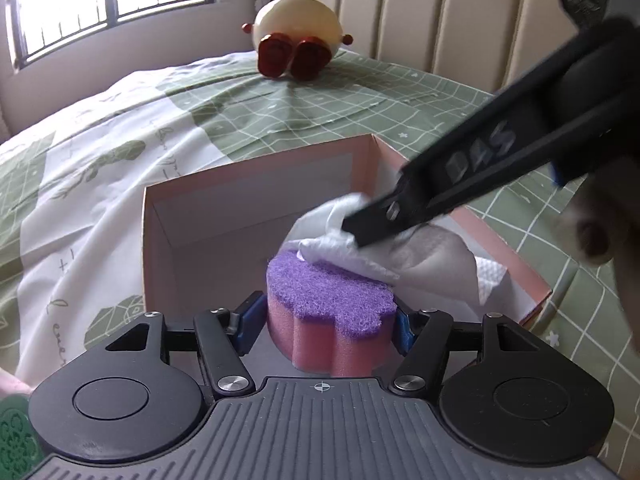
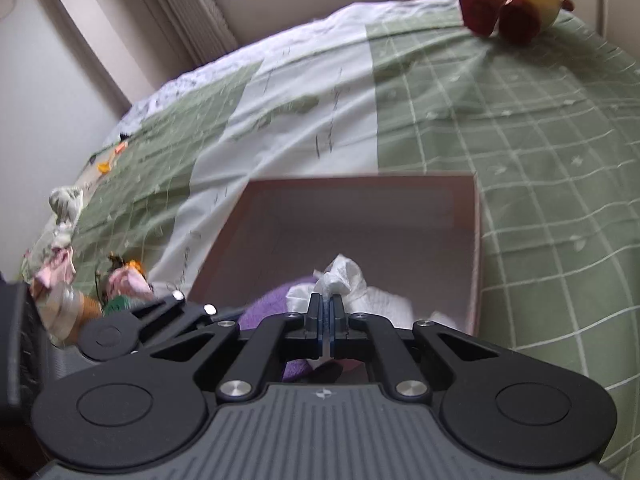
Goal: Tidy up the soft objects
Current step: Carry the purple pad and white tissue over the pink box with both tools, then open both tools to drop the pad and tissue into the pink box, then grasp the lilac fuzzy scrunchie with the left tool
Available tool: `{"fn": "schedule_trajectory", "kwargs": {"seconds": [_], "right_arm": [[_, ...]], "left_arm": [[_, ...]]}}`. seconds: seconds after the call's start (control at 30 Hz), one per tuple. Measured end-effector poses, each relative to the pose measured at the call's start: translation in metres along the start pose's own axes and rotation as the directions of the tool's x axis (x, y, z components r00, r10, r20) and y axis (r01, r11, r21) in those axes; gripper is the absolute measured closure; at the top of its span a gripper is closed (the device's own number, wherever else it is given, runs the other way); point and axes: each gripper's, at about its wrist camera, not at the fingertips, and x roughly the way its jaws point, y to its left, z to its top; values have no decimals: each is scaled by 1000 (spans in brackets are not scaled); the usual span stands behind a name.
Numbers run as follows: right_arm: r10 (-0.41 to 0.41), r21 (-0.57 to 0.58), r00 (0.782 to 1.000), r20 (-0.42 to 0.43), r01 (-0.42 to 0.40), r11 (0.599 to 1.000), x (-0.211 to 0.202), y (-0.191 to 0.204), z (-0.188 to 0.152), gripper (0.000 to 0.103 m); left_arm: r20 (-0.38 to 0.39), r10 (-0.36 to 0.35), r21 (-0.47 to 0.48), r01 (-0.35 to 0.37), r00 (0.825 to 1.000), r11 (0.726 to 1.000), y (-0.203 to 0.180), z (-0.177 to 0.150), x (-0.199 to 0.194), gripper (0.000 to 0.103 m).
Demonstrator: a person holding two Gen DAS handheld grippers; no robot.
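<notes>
Step in hand: I am loading the pink box (image 1: 256, 200), both items carried in together.
Left gripper (image 1: 330, 322): clamped on the purple-topped sponge (image 1: 328, 304), held over the box's near edge.
Right gripper (image 2: 329, 316): pinched tight on a crumpled white cloth (image 2: 344, 276), hanging over the box interior, toward its right wall.
Cloth and sponge: touching, cloth draped on the sponge's far side.
Next move, my judgement: lower both, release inside.
Box: sits on the green checked bedspread (image 1: 320, 96).

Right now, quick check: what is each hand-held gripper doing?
Left hand-held gripper: closed on the pink and purple sponge, over the pink box.
Right hand-held gripper: closed, pinching the white tissue.
</notes>
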Motion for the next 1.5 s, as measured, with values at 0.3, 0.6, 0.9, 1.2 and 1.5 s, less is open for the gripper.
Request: {"fn": "schedule_trajectory", "kwargs": {"seconds": [0.3,0.6,0.9,1.2,1.5], "right_arm": [[-72,-48,997,-31,70,996,13,10,-10,100],[-83,-10,986,147,86,996,-50,5,0,67],[-88,-57,957,275,108,993,-100,34,-22,64],[19,-213,948,317,51,976,-98,116,-89,47],[18,-299,980,196,42,953,-49,168,-165,46]], "left_arm": [[28,27,24,-28,999,999,13,8,-37,34],[157,14,-119,5,988,993,28,20,-62,37],[256,127,-238,-65,958,969,57,-21,-149,37],[273,430,-440,-286,861,851,129,-115,-270,37],[111,325,-552,-213,939,806,154,-180,-229,37]]}}
